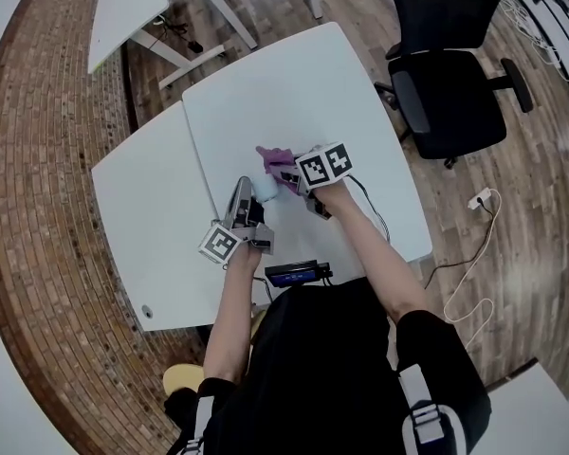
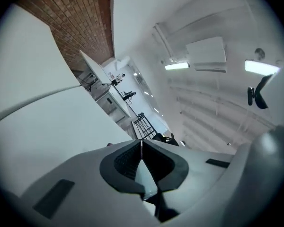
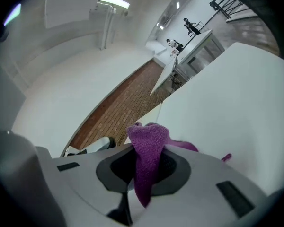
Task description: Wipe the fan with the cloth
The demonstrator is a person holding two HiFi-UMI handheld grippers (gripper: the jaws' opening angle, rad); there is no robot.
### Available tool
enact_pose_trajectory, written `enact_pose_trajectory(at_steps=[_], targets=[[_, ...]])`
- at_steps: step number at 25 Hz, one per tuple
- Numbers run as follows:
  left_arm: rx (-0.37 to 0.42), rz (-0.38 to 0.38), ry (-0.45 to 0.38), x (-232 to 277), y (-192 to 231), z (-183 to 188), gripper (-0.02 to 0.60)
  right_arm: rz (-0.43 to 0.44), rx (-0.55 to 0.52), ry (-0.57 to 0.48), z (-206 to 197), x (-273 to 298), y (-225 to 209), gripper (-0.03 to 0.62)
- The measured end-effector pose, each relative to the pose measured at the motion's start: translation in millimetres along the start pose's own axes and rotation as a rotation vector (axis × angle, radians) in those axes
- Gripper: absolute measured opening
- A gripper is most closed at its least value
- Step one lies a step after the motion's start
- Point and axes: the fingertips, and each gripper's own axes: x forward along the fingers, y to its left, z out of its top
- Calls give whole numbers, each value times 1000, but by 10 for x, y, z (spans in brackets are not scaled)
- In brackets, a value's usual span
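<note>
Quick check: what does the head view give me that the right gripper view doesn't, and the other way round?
Head view only: the black chair, the person's arms, and the marker cubes on the left gripper and right gripper, which are close together over the table. Right gripper view only: the jaws pressed shut on the cloth, with a fold poking up past the pads. Both: the purple cloth, the white table and the brick floor.
</note>
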Motion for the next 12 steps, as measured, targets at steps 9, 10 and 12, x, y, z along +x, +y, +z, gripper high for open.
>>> enact_pose_trajectory(at_steps=[9,10,12], targets=[[250,-130,339,193,-111,-83,0,-15,107,-12,-315,-196,84,40],[280,-125,348,210,-106,-65,0,-9,120,-8,-386,-217,118,40],[325,-109,340,218,-111,-8,0,13,147,0,-548,-234,185,40]])
